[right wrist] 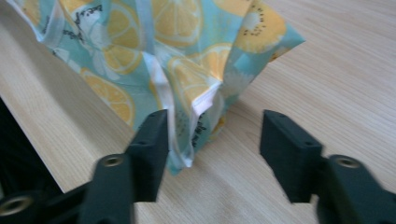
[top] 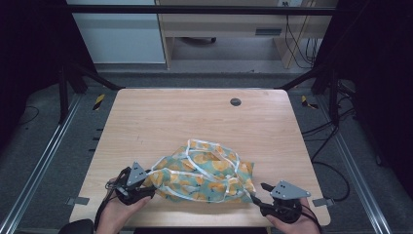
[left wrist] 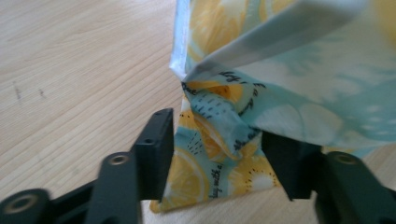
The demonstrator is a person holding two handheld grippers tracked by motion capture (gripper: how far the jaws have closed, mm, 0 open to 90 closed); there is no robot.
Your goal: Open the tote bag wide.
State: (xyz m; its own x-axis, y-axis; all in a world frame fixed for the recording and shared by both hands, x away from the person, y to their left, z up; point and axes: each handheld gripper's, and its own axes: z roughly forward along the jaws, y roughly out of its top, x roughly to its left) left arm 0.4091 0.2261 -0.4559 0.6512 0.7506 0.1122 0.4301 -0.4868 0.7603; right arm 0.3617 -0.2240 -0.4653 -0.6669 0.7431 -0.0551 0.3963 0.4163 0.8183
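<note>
Crosswise, crumpled lemon-print cloth (top: 200,171) between left gripper (top: 146,189) and right gripper (top: 259,193).

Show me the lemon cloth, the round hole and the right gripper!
Teal lemon-print cloth with white trim (top: 204,175): high view, crumpled middle.
Small dark round hole in the wooden table (top: 235,102): high view, centre.
Right gripper (top: 258,192): high view, between its fingertips.

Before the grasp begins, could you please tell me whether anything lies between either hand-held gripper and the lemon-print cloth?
Nothing visible does. The left hand-held gripper already straddles a corner of the cloth; the right hand-held gripper has an edge between its open jaws.
</note>
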